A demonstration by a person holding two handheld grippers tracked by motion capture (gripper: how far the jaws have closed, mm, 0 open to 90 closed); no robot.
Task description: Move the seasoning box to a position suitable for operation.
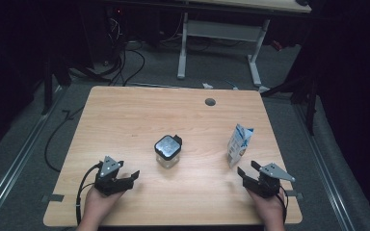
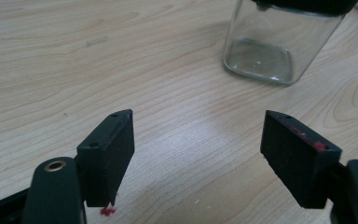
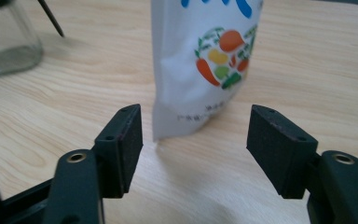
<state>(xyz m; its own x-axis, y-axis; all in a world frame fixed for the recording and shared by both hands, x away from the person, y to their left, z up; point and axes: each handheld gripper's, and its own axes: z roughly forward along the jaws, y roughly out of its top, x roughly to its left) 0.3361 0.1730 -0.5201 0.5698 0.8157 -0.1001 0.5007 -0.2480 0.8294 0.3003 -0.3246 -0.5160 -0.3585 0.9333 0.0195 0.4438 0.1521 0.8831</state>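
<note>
Wooden tabletop [image 1: 125, 115] lying lit: both grippers, left gripper [image 1: 124, 180] and right gripper [image 1: 248, 169], are resting spread and empty; right should be squaring to the pouch [image 1: 238, 144], left steadying the jar [image 1: 167, 150].

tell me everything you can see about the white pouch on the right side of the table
The pouch is a white stand-up bag, glossy like plastic film, printed with blue lettering near the top and a round cluster of vegetables: orange carrots, yellow and green pieces. It stands upright on the wooden table, its top looking cut or torn open at a slant. It stands just ahead of the open right gripper, apart from it; nothing touches it but the table.
</note>
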